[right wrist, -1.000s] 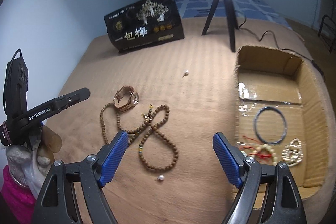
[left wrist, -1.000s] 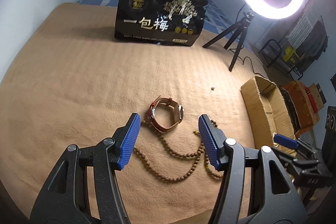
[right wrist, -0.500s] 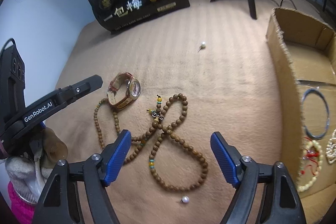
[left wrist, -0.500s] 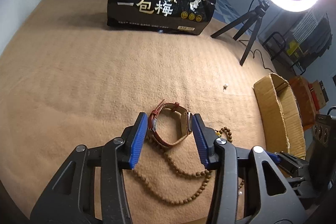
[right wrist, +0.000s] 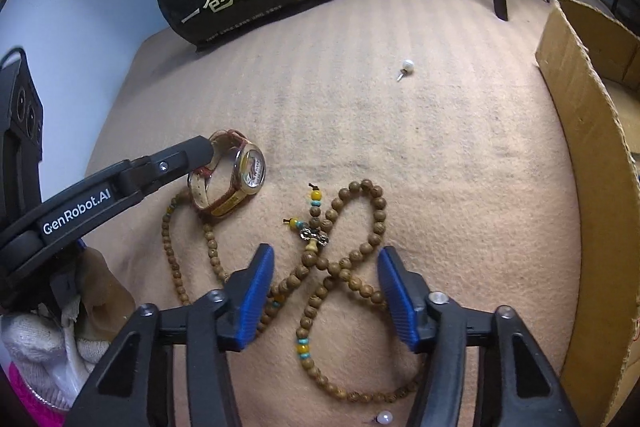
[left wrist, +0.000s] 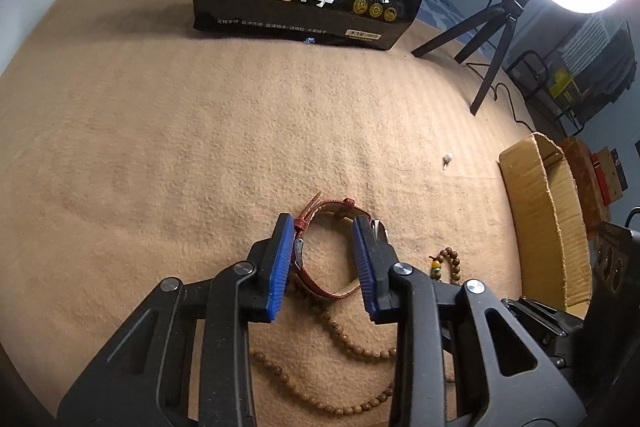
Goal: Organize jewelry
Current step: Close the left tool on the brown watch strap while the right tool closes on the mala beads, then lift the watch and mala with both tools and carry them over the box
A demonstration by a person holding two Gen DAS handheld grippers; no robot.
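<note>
Left tool (left wrist: 324,259) straddles the wristwatch (left wrist: 328,251) on the tan blanket (left wrist: 200,131), its 2 blue pads at the strap's sides, contact unclear. Right tool (right wrist: 326,293) hovers spread over the wooden bead necklace (right wrist: 340,267), beside the cardboard box (right wrist: 592,155).

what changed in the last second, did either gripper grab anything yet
The left gripper moved forward and narrowed its fingers around the watch, touching its sides. The right gripper came down over the wooden bead necklace, still open. The jewelry itself stayed put.
</note>
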